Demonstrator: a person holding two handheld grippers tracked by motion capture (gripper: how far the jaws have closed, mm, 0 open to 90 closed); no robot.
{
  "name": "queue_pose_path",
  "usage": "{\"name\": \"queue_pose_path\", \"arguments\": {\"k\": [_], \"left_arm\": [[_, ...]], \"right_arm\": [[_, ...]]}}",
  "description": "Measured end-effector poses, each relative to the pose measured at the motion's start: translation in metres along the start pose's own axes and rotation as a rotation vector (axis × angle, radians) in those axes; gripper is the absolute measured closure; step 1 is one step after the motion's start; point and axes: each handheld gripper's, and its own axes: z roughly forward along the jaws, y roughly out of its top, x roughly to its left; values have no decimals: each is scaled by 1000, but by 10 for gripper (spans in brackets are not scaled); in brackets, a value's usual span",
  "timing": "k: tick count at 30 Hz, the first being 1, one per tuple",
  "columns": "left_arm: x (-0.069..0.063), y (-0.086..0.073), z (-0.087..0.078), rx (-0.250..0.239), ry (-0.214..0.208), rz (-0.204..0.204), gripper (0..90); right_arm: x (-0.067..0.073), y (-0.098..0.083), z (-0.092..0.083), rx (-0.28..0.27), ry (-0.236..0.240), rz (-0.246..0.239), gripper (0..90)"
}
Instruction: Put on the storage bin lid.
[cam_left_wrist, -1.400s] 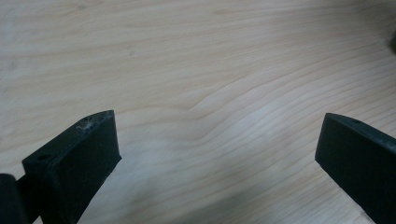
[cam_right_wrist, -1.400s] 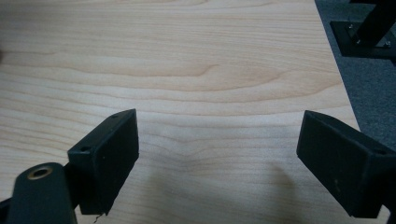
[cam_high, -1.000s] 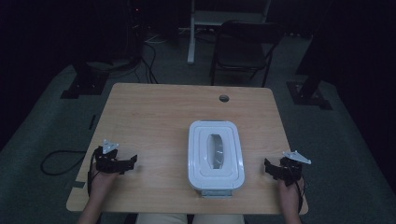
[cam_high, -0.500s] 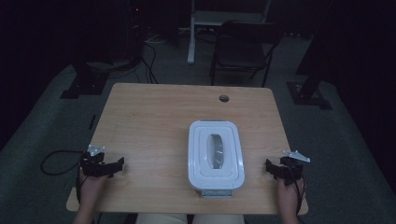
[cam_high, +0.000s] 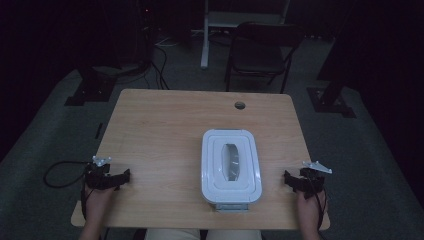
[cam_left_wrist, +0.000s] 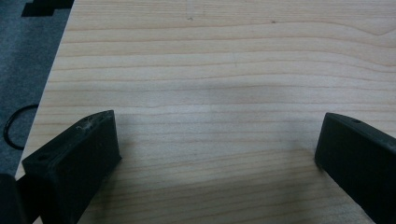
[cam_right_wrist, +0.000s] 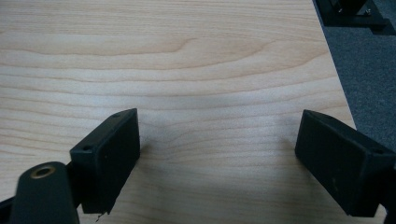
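One white box (cam_high: 231, 167), one table (cam_high: 165, 125), one chair (cam_high: 260, 52).

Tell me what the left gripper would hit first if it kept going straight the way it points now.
Probably nothing soon. The left gripper, jaws open, points across bare table. In the high view it aims roughly toward the white container, so that looks likeliest, though the exact line is hard to judge.

The white container's (cam_high: 231, 167) contents stay unreadable behind its clear lid window, too small to tell. At 5 o'clock in the left gripper view, one black jaw runs off the frame's edge; the cable loop (cam_left_wrist: 13, 126) at 9 o'clock is likewise cut
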Motion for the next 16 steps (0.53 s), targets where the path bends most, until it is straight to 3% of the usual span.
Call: {"name": "queue_pose_path", "arguments": {"k": [16], "left_arm": [[1,1,1,0,-10,9,5]], "right_arm": [[0,0,0,0,4,-3,139]]}}
